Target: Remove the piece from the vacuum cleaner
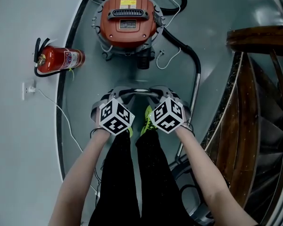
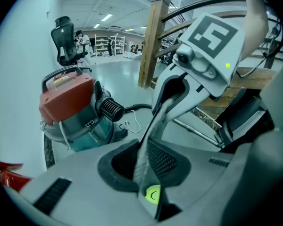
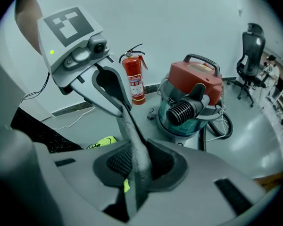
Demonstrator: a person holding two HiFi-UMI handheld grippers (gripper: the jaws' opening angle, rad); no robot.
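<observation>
**Pinched at both ends!**

Up close, the left tongs (image 2: 147,173) and right tongs (image 3: 134,173) each pinched an end of the thin grey piece (image 1: 137,92), held above neon shoes (image 1: 149,117). Well beyond it, the red-topped vacuum cleaner (image 1: 128,22) sat on the floor (image 1: 179,88), a fire extinguisher (image 1: 59,59) lying to its left.

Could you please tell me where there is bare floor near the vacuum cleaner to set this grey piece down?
The grey piece could go on bare floor between the vacuum cleaner and the shoes, bordered by the baseboard and the hose. Also between hose and staircase. Crowded: cords around the vacuum cleaner.
</observation>
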